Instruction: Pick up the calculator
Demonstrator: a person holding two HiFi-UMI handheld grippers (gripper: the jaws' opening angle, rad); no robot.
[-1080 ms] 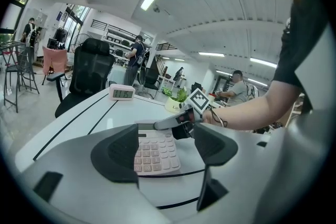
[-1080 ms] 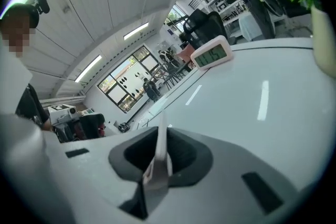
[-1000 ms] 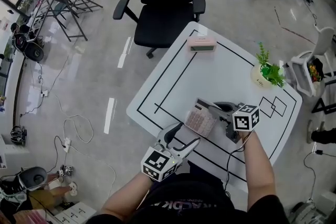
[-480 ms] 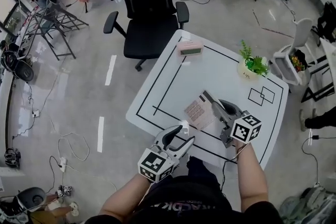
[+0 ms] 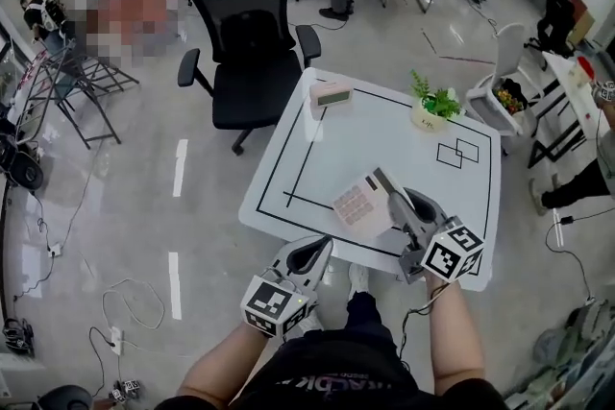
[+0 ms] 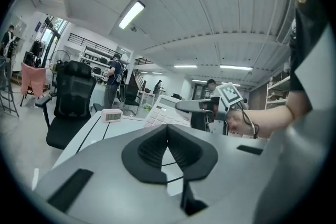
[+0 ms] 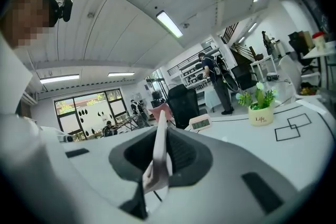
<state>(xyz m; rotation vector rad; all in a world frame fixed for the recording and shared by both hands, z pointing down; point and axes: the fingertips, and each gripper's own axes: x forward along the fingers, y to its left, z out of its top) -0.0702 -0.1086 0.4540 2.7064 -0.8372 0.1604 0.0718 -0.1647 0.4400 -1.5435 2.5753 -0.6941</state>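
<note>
Both are held out in front, roughly level: the left gripper (image 5: 314, 251) has its jaws pressed together with nothing between them, while the right gripper (image 5: 389, 190) grips the calculator (image 5: 357, 204) along its edge.

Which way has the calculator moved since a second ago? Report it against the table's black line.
Yes: upward. The calculator, earlier flat beside the front black line, now hangs tilted above it, clamped in the right gripper.
</note>
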